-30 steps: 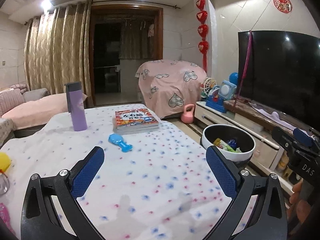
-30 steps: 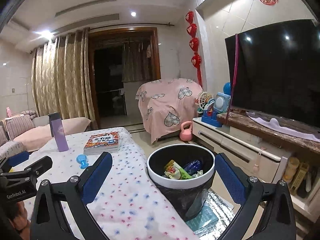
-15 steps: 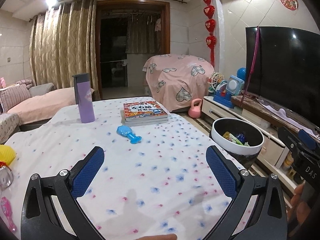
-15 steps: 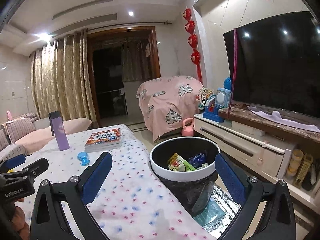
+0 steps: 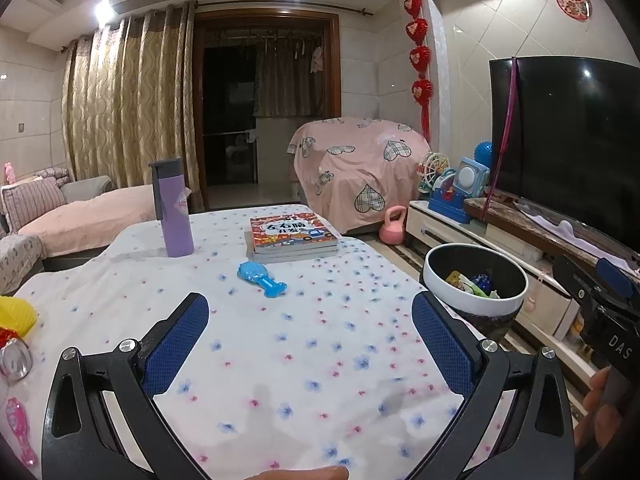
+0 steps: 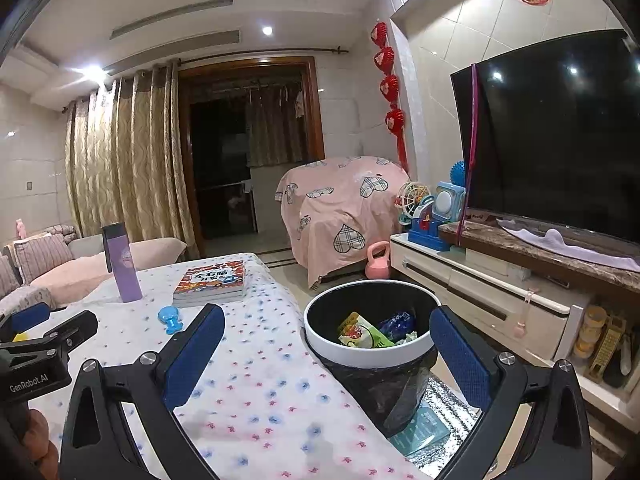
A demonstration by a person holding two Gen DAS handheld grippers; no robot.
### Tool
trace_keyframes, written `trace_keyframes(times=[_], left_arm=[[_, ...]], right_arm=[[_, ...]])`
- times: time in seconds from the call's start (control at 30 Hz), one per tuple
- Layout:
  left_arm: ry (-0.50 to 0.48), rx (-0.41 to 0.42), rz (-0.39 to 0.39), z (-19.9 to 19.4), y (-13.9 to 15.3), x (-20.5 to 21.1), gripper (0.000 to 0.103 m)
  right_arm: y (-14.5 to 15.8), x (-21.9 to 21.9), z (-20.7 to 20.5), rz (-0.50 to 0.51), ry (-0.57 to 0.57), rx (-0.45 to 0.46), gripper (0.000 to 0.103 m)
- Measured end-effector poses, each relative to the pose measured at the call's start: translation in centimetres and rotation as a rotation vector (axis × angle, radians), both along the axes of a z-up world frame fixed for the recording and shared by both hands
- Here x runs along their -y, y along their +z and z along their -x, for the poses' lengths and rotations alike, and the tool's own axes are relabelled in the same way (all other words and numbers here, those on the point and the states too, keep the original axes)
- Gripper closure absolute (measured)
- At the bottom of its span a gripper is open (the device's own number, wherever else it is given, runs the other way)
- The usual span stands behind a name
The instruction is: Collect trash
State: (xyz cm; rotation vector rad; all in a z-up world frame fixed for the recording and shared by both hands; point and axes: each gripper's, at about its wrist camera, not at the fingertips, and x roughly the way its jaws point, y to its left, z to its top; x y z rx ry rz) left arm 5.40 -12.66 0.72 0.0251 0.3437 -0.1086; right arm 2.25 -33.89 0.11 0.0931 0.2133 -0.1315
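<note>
A white-rimmed black trash bin (image 6: 320, 346) stands on the floor by the table's right edge; it also shows in the left wrist view (image 5: 474, 304). Several wrappers (image 6: 362, 334) lie inside it. My left gripper (image 5: 310, 330) is open and empty above the flower-print tablecloth (image 5: 304, 344). My right gripper (image 6: 326, 350) is open and empty, held just in front of the bin, with the bin between its fingers in the view. The right gripper body (image 5: 600, 300) shows at the right edge of the left wrist view.
On the table stand a purple flask (image 5: 173, 208), a stack of books (image 5: 290, 238) and a blue toy (image 5: 260, 276). Yellow and pink items (image 5: 16, 314) lie at the table's left edge. A TV stand (image 6: 500, 288) with a TV lies right of the bin.
Both grippers have drawn back and up a little, so the table and bin sit lower and farther in view. Both stay open and empty.
</note>
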Motion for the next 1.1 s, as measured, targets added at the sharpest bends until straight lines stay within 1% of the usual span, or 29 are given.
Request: trace_keyframes(times=[1.1], left_arm=[[-0.009, 0.010, 0.000, 0.38, 0.41, 0.32, 0.000]], right_arm=[[0.18, -0.44, 0.05, -0.001, 0.010, 0.005, 0.000]])
